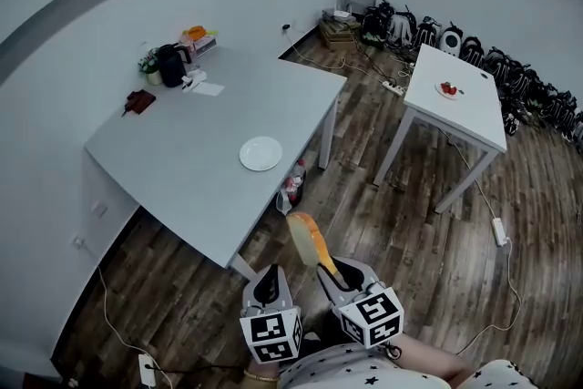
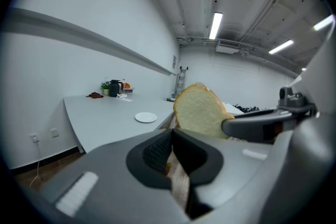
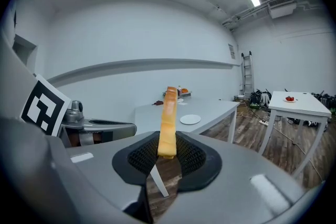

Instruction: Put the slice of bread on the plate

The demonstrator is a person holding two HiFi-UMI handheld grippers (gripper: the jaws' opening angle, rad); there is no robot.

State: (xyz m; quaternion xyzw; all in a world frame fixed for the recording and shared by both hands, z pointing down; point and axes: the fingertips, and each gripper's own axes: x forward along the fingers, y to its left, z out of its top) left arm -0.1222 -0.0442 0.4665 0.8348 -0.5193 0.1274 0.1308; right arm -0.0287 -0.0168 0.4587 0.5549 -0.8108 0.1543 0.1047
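Step in hand: carrying to the table. Right gripper [image 3: 167, 153]: clenched on the slice of bread [image 3: 168, 118], which stands on edge, well short of the plate [image 1: 260, 153] on the grey table [image 1: 173, 150]. Left gripper [image 2: 170, 139]: jaws together, empty. Next move, as I judge it: close in, lay the slice flat over the plate, let go. Only the head view shows the gap to the plate. Only the left gripper view shows the slice's broad face.

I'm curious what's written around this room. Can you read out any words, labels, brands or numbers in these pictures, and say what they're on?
No words or numbers can be read anywhere.
Patterned cube at left and the one at right: black-and-white squares only, no letters.
Wall sign: too small to read.
Bottle under the big table: label too blurred to read.
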